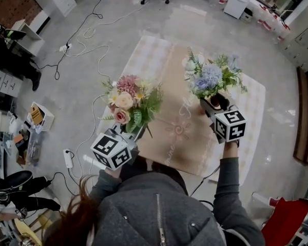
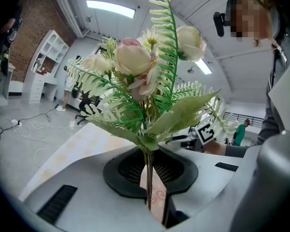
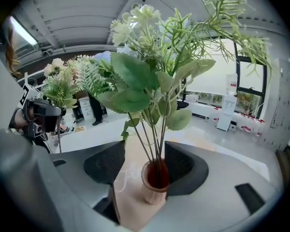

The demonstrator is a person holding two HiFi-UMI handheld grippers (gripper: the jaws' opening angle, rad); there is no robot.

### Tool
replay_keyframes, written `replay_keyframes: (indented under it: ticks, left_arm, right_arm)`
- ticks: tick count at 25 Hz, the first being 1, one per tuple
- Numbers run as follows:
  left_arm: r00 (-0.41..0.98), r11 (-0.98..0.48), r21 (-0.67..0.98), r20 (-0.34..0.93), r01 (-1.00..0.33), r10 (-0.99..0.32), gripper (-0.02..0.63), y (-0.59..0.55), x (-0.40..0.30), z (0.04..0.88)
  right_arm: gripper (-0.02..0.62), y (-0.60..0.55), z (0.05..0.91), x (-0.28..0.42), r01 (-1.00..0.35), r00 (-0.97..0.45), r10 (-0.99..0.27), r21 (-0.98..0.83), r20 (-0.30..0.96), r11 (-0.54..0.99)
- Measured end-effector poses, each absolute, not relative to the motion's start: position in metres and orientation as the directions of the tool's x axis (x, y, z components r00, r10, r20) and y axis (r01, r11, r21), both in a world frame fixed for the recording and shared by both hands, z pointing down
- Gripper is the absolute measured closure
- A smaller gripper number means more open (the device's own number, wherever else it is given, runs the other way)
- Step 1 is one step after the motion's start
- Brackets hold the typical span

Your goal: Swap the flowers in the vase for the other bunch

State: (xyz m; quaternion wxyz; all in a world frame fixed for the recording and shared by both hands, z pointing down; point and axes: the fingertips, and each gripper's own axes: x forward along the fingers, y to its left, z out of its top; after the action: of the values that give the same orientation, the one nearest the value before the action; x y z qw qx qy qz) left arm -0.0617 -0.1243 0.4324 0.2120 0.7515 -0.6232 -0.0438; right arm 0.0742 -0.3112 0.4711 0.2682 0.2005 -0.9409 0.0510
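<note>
Arms (image 1: 227, 174) forward: left gripper (image 1: 135, 132) pinching pink bunch (image 1: 128, 102), right gripper (image 1: 212, 107) straddling vase (image 3: 154, 181).

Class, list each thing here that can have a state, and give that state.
Vase: upright, holding blue bunch.
Blue bunch: standing in vase.
Pink bunch: held, out of vase.
Left gripper: shut on pink bunch's stem.
Right gripper: open, around vase.

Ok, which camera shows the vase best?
The right gripper view: the vase stands upright between the open jaws of the right gripper, its mouth and stems plain. The head view mostly hides it under the blue flowers and that gripper. The left gripper view shows pink flowers, no vase.
</note>
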Motion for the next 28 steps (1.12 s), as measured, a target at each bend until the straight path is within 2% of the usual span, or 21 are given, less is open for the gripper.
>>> replay_keyframes:
  ticks: [9, 12, 16, 28]
  left_arm:
    - [0.238, -0.147, 0.387, 0.198, -0.910, -0.951, 0.563, -0.1220, -0.0620, 0.4349]
    - [0.244, -0.153, 0.389, 0.198, -0.908, -0.949, 0.563, -0.1203, -0.0613, 0.4346]
    - [0.251, -0.159, 0.387, 0.198, -0.908, -0.948, 0.563, -0.1188, -0.0595, 0.4332]
    - [0.266, -0.173, 0.395, 0.192, -0.902, -0.945, 0.563, -0.1179, -0.0610, 0.4340]
  right_arm:
    - [0.365, -0.3135, 0.4737, 0.0726, -0.431, -0.739, -0.407, 0.087, 0.537, 0.898]
    - [0.403, -0.3149, 0.4718, 0.0747, -0.454, -0.727, -0.437, 0.107, 0.530, 0.885]
    - [0.499, -0.3187, 0.4686, 0.0814, -0.494, -0.707, -0.484, 0.130, 0.515, 0.860]
    - [0.523, -0.3190, 0.4691, 0.0809, -0.522, -0.690, -0.520, 0.152, 0.503, 0.839]
